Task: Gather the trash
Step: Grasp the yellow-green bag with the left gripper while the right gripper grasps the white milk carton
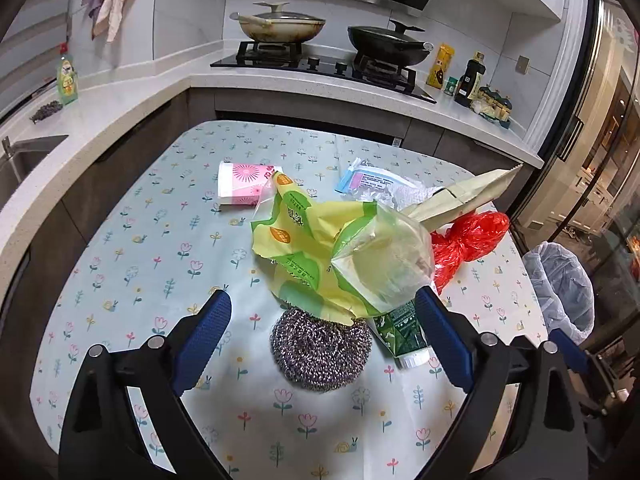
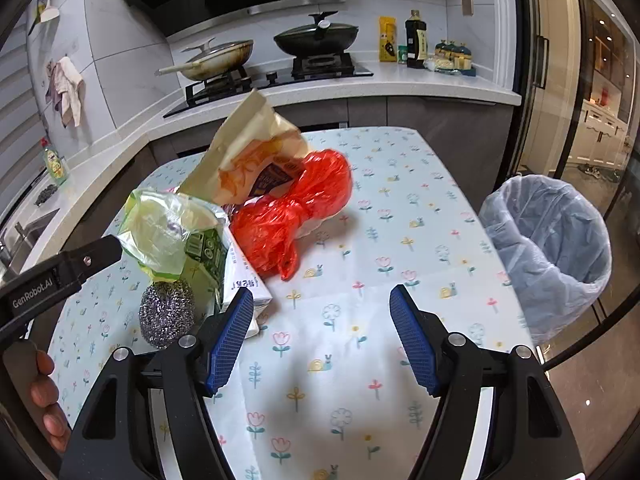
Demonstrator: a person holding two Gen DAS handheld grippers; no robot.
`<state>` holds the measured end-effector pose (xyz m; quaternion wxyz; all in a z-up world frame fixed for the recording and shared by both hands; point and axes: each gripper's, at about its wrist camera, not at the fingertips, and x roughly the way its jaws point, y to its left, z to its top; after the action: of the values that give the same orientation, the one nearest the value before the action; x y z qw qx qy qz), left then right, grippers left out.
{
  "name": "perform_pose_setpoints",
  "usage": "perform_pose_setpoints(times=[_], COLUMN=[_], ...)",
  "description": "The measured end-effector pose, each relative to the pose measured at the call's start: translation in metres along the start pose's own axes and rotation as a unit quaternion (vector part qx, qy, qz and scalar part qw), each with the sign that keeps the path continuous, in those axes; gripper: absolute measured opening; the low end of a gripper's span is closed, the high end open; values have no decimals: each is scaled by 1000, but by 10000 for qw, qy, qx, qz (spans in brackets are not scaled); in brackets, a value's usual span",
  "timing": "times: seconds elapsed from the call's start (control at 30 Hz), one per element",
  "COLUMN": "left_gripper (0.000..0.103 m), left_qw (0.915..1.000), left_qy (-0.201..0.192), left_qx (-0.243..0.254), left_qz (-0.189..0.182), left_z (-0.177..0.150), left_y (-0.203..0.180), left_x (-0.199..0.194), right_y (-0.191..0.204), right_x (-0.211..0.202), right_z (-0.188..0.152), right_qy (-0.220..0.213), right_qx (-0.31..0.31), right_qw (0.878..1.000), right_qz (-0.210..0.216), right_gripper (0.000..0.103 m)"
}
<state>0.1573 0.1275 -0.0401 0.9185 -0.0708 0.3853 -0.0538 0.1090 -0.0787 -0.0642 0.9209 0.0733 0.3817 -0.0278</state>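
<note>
The left gripper (image 1: 322, 332) stands wide open around the steel scourer (image 1: 320, 350), apparently lined up to grab it. The right gripper (image 2: 322, 336), also open and empty, faces the red bag (image 2: 292, 212); the lined bin (image 2: 548, 240) waits beside the table (image 2: 420, 168).

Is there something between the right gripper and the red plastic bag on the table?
Nothing visible does. The right gripper is open over bare tablecloth, and the red plastic bag lies ahead of it, slightly left, with only cloth between. The white carton sits by the left finger, beside that path.
</note>
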Motion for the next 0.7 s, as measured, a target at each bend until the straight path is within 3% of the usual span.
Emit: perform_pose_setpoints(times=[0.23,0.33,0.6,0.7], left_gripper=[86,72,14,11], left_qw=[9996,9992,9978,9978], left_qy=[128,232,436,405], left_qx=[-183,-156,-80,-43], left_qz=[-184,-296,-489,-517], left_z=[9,11,10,8], left_y=[6,5,5,6], left_x=[26,34,44,43], right_y=[9,14,33,37], right_x=[22,31,58,70], right_z=[-1,-1,-4,-4], right_qy=[182,256,385,437], right_qx=[0,-22,-141,-122], right_qw=[9998,9996,9985,9980], right_qz=[69,122,353,436], right_gripper=[68,69,73,73])
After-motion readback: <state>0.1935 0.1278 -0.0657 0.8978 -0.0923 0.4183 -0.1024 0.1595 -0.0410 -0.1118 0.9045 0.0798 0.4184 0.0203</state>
